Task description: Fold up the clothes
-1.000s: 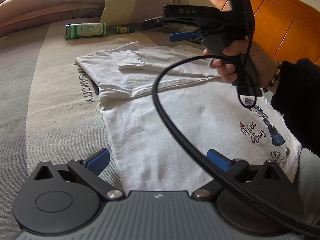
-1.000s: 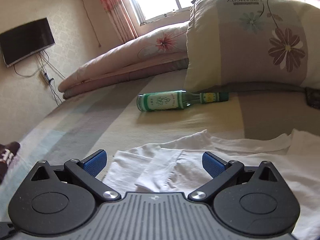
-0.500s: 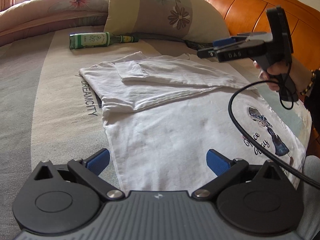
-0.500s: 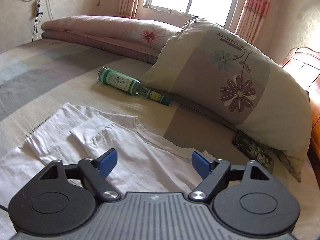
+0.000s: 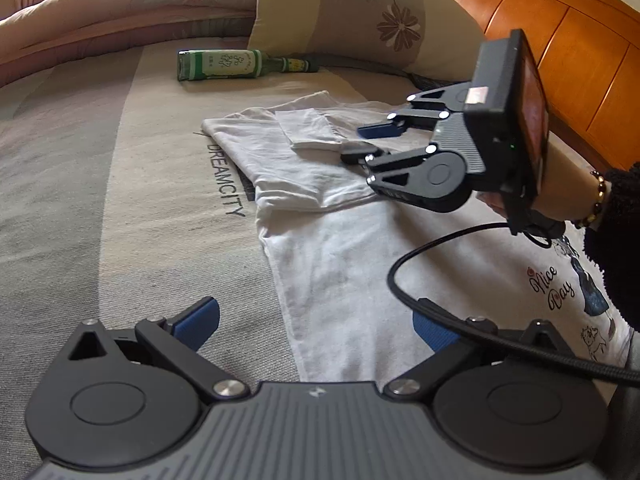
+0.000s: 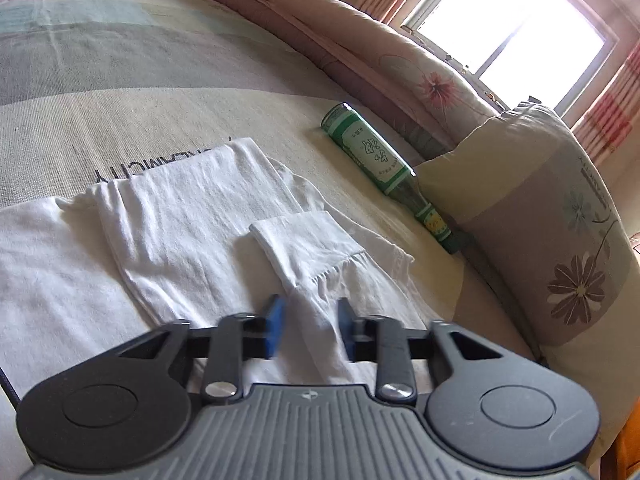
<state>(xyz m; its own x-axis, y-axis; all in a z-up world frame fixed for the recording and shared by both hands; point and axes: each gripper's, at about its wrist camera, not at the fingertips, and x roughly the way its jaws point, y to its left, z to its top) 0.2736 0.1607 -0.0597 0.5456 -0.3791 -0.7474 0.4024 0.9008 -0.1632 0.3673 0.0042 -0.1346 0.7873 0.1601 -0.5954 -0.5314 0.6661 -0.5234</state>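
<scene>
At the bottom of the left view the left gripper [image 5: 316, 320] hangs wide open over the white shirt [image 5: 352, 264] spread on the bed [image 5: 120, 200], a green bottle [image 5: 224, 65] lies up top, and at middle right the right gripper [image 5: 366, 144] pinches the shirt's folded sleeve [image 6: 308, 240].

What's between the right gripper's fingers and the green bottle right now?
In the right wrist view: from the right gripper, the white shirt's folded sleeve, then bare bedsheet up to the green bottle.
</scene>
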